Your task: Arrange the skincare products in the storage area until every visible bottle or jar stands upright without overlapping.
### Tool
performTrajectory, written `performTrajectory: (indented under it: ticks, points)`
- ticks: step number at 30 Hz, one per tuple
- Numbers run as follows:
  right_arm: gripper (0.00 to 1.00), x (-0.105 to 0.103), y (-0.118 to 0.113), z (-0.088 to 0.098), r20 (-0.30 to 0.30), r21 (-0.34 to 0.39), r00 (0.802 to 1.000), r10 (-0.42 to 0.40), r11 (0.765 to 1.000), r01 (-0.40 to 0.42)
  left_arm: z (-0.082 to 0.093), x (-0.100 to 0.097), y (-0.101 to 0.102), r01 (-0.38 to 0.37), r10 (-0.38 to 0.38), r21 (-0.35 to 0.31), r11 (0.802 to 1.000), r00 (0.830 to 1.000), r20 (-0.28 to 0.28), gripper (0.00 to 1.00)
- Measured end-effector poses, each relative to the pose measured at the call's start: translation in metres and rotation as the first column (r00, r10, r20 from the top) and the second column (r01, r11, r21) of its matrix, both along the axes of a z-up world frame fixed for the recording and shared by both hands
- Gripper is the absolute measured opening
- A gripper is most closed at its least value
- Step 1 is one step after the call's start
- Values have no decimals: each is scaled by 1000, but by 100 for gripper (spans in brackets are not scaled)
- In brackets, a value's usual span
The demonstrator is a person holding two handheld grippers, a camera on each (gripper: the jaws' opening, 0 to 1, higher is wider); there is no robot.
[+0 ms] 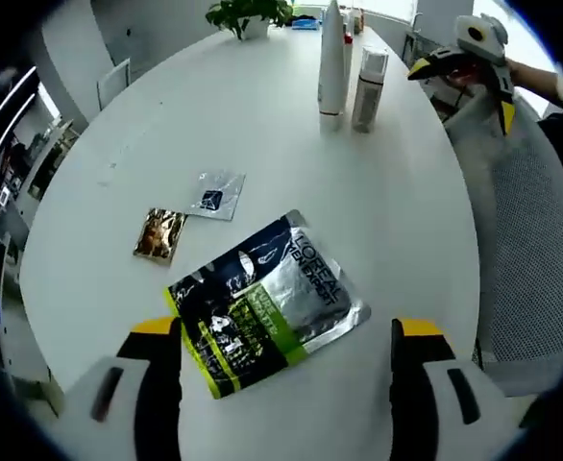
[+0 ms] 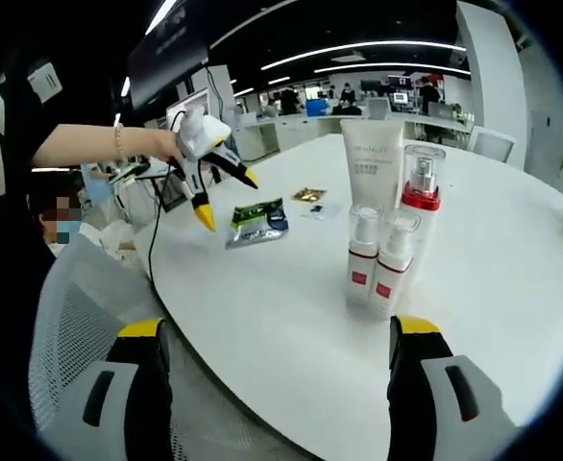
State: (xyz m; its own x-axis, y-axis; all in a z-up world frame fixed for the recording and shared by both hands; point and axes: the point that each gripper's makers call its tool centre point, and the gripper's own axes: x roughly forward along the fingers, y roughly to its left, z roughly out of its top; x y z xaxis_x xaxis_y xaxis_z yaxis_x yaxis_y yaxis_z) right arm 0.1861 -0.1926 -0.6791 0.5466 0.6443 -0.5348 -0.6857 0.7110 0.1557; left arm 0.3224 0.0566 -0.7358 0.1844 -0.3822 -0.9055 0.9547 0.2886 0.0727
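Four products stand upright in a tight group on the white table (image 2: pixel 291 317): a tall white tube (image 2: pixel 370 158), a clear-capped bottle with a red collar (image 2: pixel 422 192), and two small white pump bottles (image 2: pixel 363 254) (image 2: pixel 395 267) with red labels. In the left gripper view the tube (image 1: pixel 332 58) and a capped bottle (image 1: pixel 368 88) stand far ahead. My left gripper (image 1: pixel 286 331) is open just above a dark L'Oreal pouch (image 1: pixel 267 303) lying flat. My right gripper (image 2: pixel 280 331) is open off the table's edge, short of the bottles. Each gripper also appears in the other's view, the left gripper (image 2: pixel 226 197) and the right gripper (image 1: pixel 464 91).
A small gold sachet (image 1: pixel 159 234) and a silver sachet (image 1: pixel 214 195) lie flat beyond the pouch. A potted plant (image 1: pixel 248 14) stands at the table's far end. A mesh chair (image 2: pixel 70 327) sits at the table's edge near my right gripper. A person's arm (image 2: pixel 89 144) holds the left gripper.
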Motion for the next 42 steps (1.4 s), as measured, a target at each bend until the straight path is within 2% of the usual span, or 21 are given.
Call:
performTrajectory:
  ticks: [3,6,11,13,15,18,21,27,31,32,35,42]
  points:
    - [94,1,-1,0,-7,9,1000,-14,1000,14,-9,1,0,55,-55,27,998,998,0,87]
    - [93,-1,-2,-2,-17,0,1000,-16,1000,16,-18,10,5,87,-87,55,995,996,0,89]
    - [93,-1,-4,-5,-28,-8,999,-20,1000,20,-23,14,7,99,-98,61,993,995,-24,87]
    - [93,0,-4,-5,-32,-3,999,-28,1000,28,-31,23,8,98,-96,66,993,995,-32,86]
    - [92,0,-4,-5,-34,-4,999,-34,999,34,-27,20,8,93,-91,61,994,995,-41,84]
    - [92,0,-5,-6,-39,-4,999,-38,999,38,-32,23,10,74,-71,75,994,996,-46,79]
    - [91,0,-5,-8,-46,-11,998,-33,999,32,-40,24,8,59,-55,59,996,996,-67,78]
    - [90,0,-5,-9,-51,-9,998,-36,999,36,-38,21,7,15,-11,47,999,996,-90,77]
    - [90,0,-6,-10,-55,-5,998,-38,999,38,-39,24,4,-39,39,-6,999,996,-80,78]
    - [90,0,-5,-10,-56,-7,998,-36,999,36,-39,27,3,-80,77,-45,996,995,-68,78]
    - [90,0,-5,-10,-56,-8,998,-34,999,34,-38,27,-4,-130,125,-97,987,991,-52,77]
    - [89,-1,-3,-9,-60,-2,998,-31,1000,31,-36,15,-12,-190,186,-106,976,981,-46,72]
